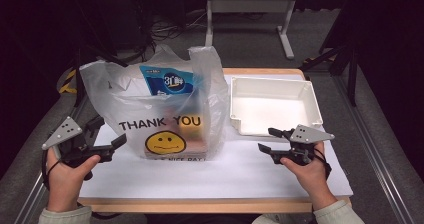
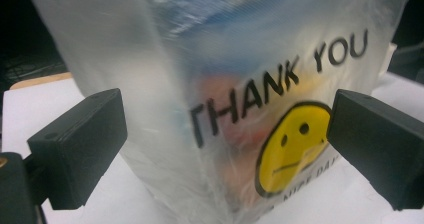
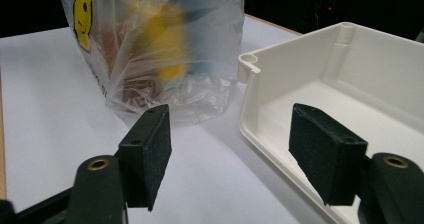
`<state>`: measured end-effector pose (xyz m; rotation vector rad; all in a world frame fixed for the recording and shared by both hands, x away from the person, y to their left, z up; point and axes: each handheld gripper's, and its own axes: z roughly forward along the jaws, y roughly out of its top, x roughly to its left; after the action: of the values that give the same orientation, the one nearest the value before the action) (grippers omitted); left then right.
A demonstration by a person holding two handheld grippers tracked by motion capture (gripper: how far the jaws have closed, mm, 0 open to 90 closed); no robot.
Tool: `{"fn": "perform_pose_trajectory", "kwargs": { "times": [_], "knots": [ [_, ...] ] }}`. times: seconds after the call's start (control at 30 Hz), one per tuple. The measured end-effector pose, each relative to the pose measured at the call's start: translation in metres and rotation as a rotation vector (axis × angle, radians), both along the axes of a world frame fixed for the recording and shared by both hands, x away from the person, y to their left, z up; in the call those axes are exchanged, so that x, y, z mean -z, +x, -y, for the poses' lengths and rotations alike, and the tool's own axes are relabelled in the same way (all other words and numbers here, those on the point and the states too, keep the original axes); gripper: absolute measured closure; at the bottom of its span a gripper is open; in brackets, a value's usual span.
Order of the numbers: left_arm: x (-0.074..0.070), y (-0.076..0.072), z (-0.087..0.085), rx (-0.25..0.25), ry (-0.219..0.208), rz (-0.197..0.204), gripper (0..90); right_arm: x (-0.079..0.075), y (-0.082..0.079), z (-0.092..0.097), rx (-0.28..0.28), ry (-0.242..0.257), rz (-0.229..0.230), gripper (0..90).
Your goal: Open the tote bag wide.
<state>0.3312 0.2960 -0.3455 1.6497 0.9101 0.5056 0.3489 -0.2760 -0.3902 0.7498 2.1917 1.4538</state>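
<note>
Both grippers, left (image 1: 111, 134) and right (image 1: 266, 139), gape beside the "THANK YOU" bag (image 1: 160, 109).

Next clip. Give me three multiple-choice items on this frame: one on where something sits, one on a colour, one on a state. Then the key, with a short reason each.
1. Where does the white tray stand relative to the plastic bag, in the high view?
A. To its right
B. To its left
C. Inside it

2. What colour is the smiley face printed on the bag?
A. Green
B. Yellow
C. Red

3. How do the jaws of the left gripper stand?
A. Shut on the bag's handle
B. Shut on the tray's rim
C. Open, with nothing clamped

Key:
1 A: the tray sits on the white sheet to the right of the bag.
2 B: the face under THANK YOU is yellow with black features.
3 C: in the left gripper view the pads stand wide apart, the bag beyond them and not pressed.
</note>
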Motion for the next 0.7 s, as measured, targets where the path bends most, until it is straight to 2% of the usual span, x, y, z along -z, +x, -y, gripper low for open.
{"fn": "perform_pose_trajectory", "kwargs": {
  "times": [0.1,0.2,0.4,0.47,0.5,0.57,0.6,0.67,0.7],
  "knots": [
    [0.001,0.012,-0.007,-0.012,-0.016,-0.014,2.6,0.0,0.001,-0.002,-0.003,-0.004,0.0,33.7],
    [0.002,0.02,-0.01,-0.029,-0.005,-0.021,2.4,-0.001,0.001,-0.005,-0.009,-0.01,0.0,32.9],
    [0.005,0.032,-0.006,0.029,-0.001,-0.014,8.5,-0.005,0.0,-0.009,-0.018,-0.017,0.01,31.8],
    [0.006,0.035,-0.005,0.054,0.001,-0.006,15.8,-0.007,0.0,-0.011,-0.022,-0.021,0.015,32.2],
    [0.006,0.037,-0.005,0.06,-0.003,-0.005,20.7,-0.008,0.001,-0.012,-0.024,-0.018,0.02,37.2],
    [0.006,0.038,-0.005,0.064,-0.007,-0.009,30.3,-0.012,0.002,-0.015,-0.068,-0.001,0.024,40.1],
    [0.006,0.038,-0.005,0.076,-0.003,-0.003,41.1,-0.014,0.003,-0.017,-0.089,0.02,0.029,42.7],
    [0.006,0.037,-0.005,0.082,-0.002,0.001,57.0,-0.017,0.004,-0.02,-0.104,0.025,0.034,42.2],
    [0.005,0.036,-0.004,0.099,-0.004,0.008,57.0,-0.019,0.004,-0.022,-0.106,0.024,0.049,41.8]
  ]
}}
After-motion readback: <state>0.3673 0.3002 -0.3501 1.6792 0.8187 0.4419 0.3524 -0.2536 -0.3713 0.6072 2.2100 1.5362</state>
